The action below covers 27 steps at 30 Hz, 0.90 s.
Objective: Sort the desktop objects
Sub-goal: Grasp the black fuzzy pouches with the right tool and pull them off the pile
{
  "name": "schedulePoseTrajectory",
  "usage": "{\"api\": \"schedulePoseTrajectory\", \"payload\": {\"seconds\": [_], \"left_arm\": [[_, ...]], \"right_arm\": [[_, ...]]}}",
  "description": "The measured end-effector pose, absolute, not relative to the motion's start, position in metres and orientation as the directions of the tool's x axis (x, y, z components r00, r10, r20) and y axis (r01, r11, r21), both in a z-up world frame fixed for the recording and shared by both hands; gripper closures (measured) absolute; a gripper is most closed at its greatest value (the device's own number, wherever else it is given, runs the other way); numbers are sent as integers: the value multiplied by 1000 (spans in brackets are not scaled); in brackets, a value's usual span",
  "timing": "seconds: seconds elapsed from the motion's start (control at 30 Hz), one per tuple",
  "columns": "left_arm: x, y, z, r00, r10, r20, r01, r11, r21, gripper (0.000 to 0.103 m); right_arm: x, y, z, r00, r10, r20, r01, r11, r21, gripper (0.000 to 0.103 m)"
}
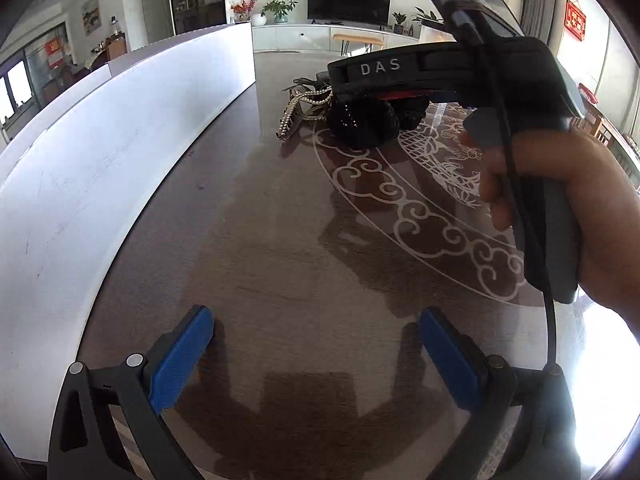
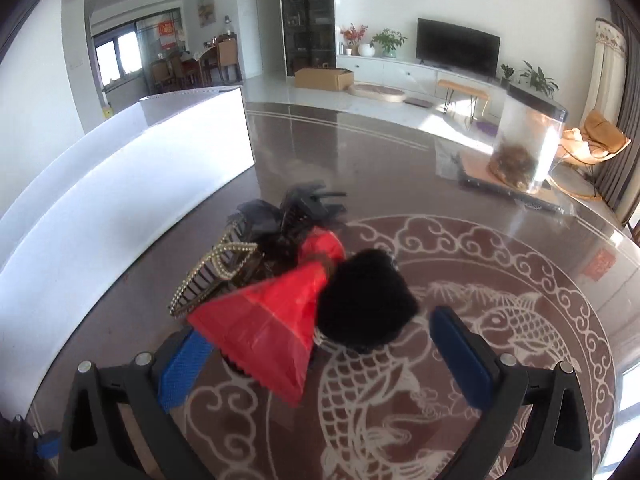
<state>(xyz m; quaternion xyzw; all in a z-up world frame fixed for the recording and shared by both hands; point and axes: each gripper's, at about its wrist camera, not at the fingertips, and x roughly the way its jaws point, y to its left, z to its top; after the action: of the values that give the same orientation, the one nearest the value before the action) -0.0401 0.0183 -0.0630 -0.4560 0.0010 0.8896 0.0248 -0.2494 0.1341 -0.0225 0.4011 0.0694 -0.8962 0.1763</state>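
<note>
A heap of hair accessories lies on the dark patterned table (image 2: 520, 264): a red bow (image 2: 264, 328), a black fluffy scrunchie (image 2: 364, 300), a pearl-trimmed comb clip (image 2: 216, 272) and a black claw clip (image 2: 296, 208). My right gripper (image 2: 322, 364) is open, its blue pads either side of the bow's near wing and the scrunchie. The left wrist view shows the same heap (image 1: 340, 116) far ahead, under the right gripper's black housing (image 1: 400, 68), which a hand (image 1: 580, 208) holds. My left gripper (image 1: 316, 356) is open over bare table with nothing between its fingers.
A long white box wall (image 1: 100, 184) runs along the left side of the table (image 2: 120, 184). A clear jar with brown contents (image 2: 524, 148) stands on a flat board at the far right. Behind the table are a TV, plants and chairs.
</note>
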Motion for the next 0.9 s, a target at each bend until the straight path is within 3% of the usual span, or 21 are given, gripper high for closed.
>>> {"api": "schedulePoseTrajectory", "payload": {"seconds": [0.07, 0.1, 0.2, 0.4, 0.53, 0.63, 0.9], "left_arm": [[-41, 19, -63, -582, 42, -812, -45, -999, -19, 0], [-41, 19, -63, -581, 44, -812, -47, -999, -20, 0], [-40, 18, -64, -582, 48, -812, -49, -998, -24, 0], [-40, 20, -65, -579, 38, -815, -49, -999, -12, 0], [-41, 20, -65, -575, 28, -817, -49, -999, 0, 0], [-41, 19, -66, -575, 31, -817, -51, -999, -2, 0], [-40, 19, -66, -576, 31, -817, -52, -999, -1, 0]], "right_arm": [[-265, 128, -32, -555, -278, -784, 401, -915, 40, 7], [-269, 128, -34, -539, -284, -793, 403, -914, 54, 31], [-257, 138, -34, -514, -349, -784, 435, -893, 113, 40], [-175, 185, -33, -469, -380, -798, 531, -843, 89, 38], [-127, 232, -24, -540, -309, -783, 460, -887, 34, 9], [-100, 261, -19, -572, -309, -760, 383, -920, 86, 3], [-42, 300, -29, -574, -257, -778, 230, -962, 148, 3]]}}
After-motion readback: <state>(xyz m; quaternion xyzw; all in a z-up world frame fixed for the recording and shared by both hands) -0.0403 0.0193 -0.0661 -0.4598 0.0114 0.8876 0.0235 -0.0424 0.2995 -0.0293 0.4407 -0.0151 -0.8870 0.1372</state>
